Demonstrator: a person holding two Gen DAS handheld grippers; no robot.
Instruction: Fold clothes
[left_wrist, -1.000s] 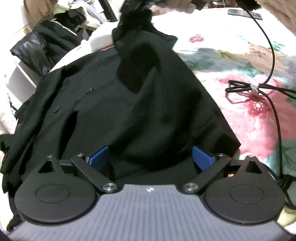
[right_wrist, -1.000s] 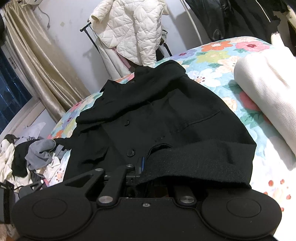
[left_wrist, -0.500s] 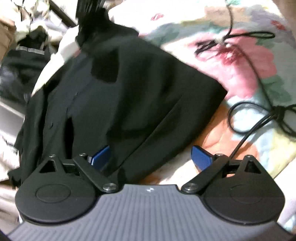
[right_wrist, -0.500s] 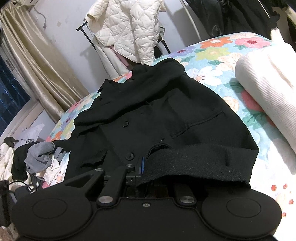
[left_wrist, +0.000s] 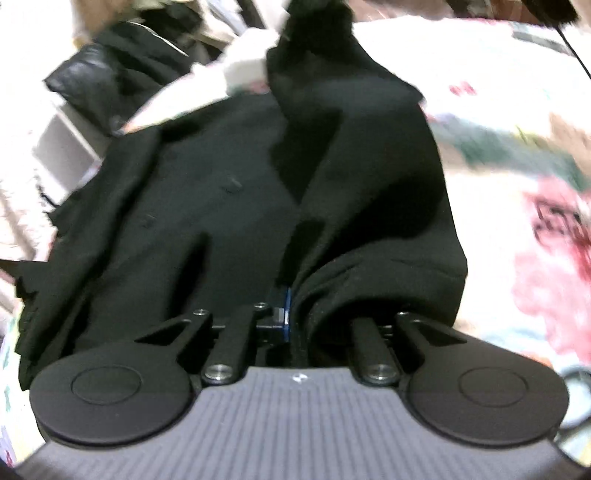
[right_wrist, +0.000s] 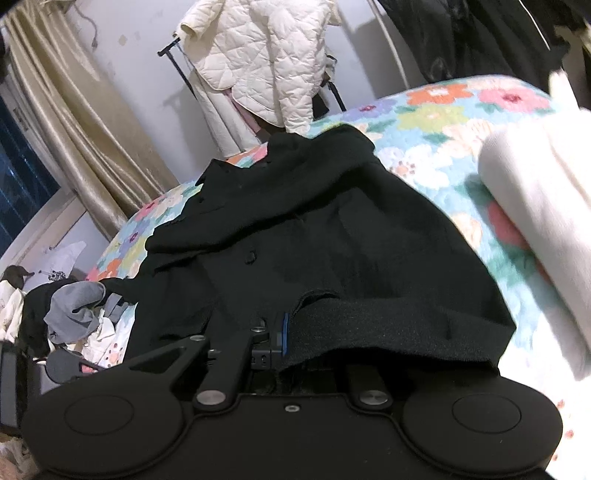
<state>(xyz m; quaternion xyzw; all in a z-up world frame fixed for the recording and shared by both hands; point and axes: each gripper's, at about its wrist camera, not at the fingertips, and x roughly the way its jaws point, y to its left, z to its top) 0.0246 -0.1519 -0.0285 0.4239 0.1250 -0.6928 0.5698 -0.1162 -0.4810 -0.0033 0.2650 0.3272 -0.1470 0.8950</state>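
- Left wrist view: my left claw (left_wrist: 295, 314) is pinched tight on a bunched edge of the black coat (left_wrist: 229, 206). Only one blue pad (left_wrist: 287, 314) shows; the cloth hides the other.
- Same view: the coat lies button-side up on the floral bedspread (left_wrist: 517, 177). Its right half is folded inward, rising in a ridge towards the far end. The picture is blurred, so fine creases cannot be read.
- Right wrist view: my right claw (right_wrist: 291, 339) is likewise clamped on a thick fold of coat (right_wrist: 332, 229) edge, which drapes across to the right over the fingers.
- Same view: a white folded garment (right_wrist: 535, 206) lies on the bed to the right, just beside the coat. A heap of clothes (right_wrist: 74, 314) sits off the left edge.
- Judgement: the step is carrying the gripped edge across the coat body.
- To do it well: keep both claws level and moving together so the edge stays straight, keep light tension, lay it down short of the buttons (right_wrist: 252, 255), and clear the white garment.
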